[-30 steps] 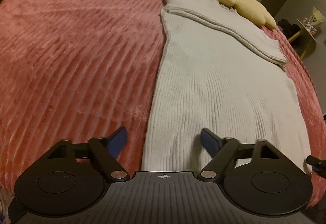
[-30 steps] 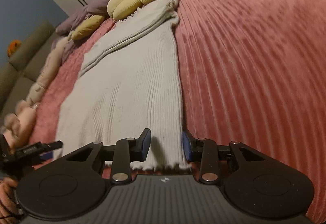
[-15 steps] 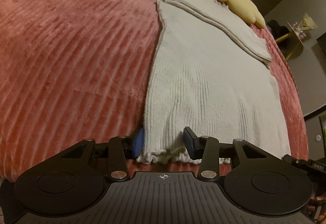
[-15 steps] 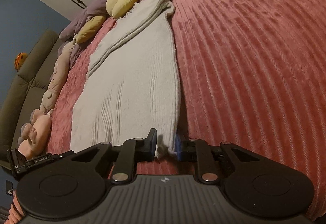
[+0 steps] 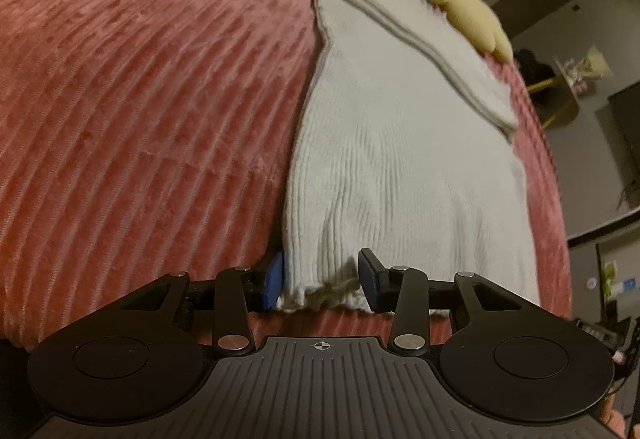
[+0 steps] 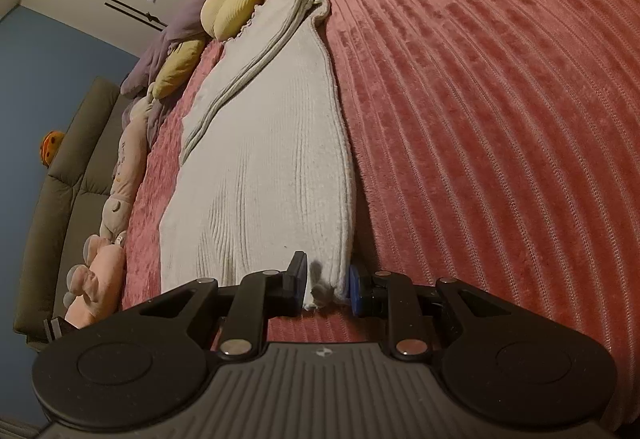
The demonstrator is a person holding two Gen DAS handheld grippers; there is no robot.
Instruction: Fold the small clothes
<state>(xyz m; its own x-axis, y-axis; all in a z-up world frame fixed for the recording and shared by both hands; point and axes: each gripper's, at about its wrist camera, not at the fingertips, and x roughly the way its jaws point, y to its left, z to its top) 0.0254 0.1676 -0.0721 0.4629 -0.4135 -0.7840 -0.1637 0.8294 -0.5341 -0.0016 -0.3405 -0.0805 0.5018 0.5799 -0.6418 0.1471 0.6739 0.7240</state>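
left gripper [image 5: 320,281] jaws closing on white knit top [image 5: 400,159] hem corner | right gripper [image 6: 326,285] jaws pinching opposite hem corner | top lying flat on bed [image 5: 140,99] | risk: thin bites slipping, hem sagging unevenly

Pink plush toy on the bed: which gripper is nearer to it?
Left: the left gripper, jaws closing on the white top, sits beside the pink plush toy; the right gripper holds the top's opposite hem corner.
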